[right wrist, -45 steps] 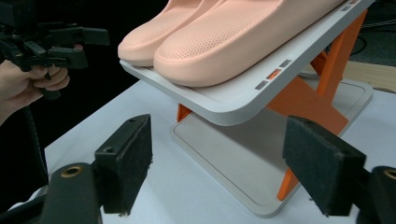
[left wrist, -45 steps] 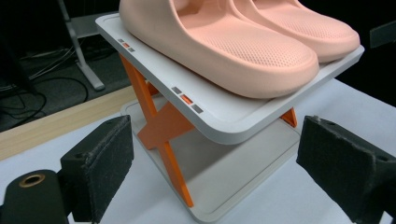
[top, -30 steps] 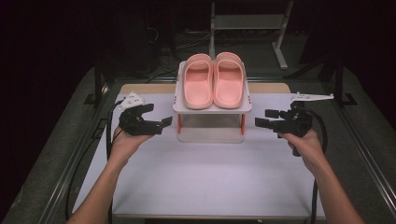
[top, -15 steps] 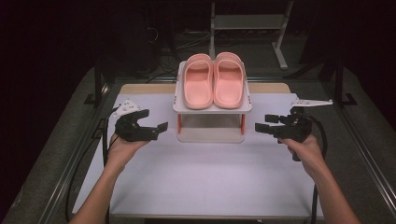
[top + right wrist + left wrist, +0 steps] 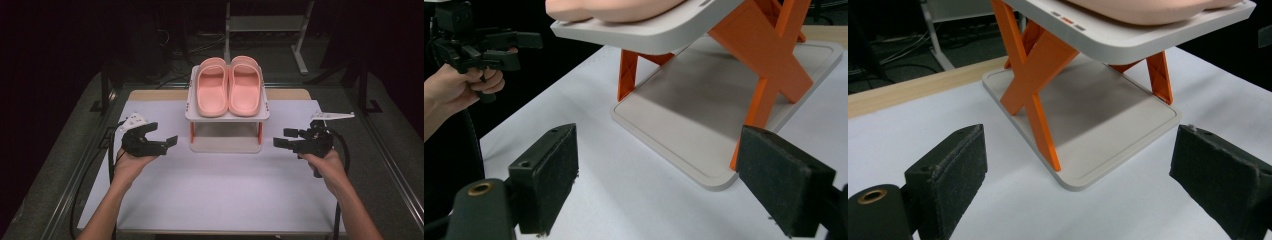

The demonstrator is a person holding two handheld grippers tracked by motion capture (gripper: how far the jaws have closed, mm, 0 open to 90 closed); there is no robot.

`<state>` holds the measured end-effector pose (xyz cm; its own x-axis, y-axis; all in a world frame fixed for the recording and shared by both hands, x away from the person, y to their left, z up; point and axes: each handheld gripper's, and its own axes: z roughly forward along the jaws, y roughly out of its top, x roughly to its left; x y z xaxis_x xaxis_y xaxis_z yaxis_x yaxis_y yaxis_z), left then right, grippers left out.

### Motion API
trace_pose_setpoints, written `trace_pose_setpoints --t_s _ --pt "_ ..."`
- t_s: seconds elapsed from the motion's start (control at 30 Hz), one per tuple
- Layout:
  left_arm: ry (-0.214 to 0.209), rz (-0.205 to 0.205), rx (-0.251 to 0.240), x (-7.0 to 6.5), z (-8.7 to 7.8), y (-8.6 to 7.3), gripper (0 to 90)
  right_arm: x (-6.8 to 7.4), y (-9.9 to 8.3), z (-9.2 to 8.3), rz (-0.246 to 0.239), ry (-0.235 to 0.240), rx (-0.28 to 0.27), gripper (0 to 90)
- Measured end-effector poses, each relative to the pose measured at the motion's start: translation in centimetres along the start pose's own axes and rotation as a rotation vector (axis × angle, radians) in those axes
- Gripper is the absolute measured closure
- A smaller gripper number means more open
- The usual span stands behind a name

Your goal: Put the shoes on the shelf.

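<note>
A pair of pink slippers (image 5: 228, 87) lies side by side on the white top shelf (image 5: 227, 116) of a small rack with orange X-shaped legs (image 5: 1033, 75) and a white base (image 5: 225, 145). My left gripper (image 5: 162, 136) hovers open just left of the rack, pointing at it, and its view shows the base (image 5: 1098, 120) between its jaws. My right gripper (image 5: 281, 137) is open just right of the rack, facing the base (image 5: 689, 115) under the shelf (image 5: 649, 30). Neither gripper holds or touches anything. The left gripper (image 5: 479, 45) also appears far off in the right gripper view.
The rack stands at the back middle of a white table cover (image 5: 215, 190). A wooden strip (image 5: 155, 94) runs along the far edge. Behind the table stands a metal frame (image 5: 265, 22) in a dark room. Black cables trail from both grippers over the table sides.
Both grippers have drawn back a little toward the near edge, away from the rack's top shelf. The rack and slippers have not moved.
</note>
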<state>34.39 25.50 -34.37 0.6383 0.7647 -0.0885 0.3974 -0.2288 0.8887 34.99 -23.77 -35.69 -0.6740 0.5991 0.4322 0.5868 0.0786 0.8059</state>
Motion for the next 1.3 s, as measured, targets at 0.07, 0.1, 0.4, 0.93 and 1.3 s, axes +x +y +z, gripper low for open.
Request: trace_pose_setpoints --t_s 0.07,0.1,0.4,0.93,1.3 --pt "-0.002 -0.002 -0.003 0.0 0.0 -0.2 7.4 0.0 -0.2 0.0 0.001 0.001 0.005 16.7" --pt "-0.003 -0.001 -0.002 0.0 -0.1 -0.3 7.4 0.0 -0.3 0.0 0.002 0.002 0.006 16.7" --pt "0.002 -0.009 0.006 0.1 -0.2 -1.3 7.4 -0.2 -1.5 -0.1 0.015 0.004 0.02 16.7" --pt "0.004 -0.019 0.016 -0.2 -0.5 -2.7 7.4 -0.6 -3.5 -0.3 0.046 0.011 0.008 16.5" --pt "-0.001 -0.028 0.022 -0.5 -0.5 -3.9 7.4 -0.7 -4.8 -0.7 0.061 0.008 0.01 16.5"
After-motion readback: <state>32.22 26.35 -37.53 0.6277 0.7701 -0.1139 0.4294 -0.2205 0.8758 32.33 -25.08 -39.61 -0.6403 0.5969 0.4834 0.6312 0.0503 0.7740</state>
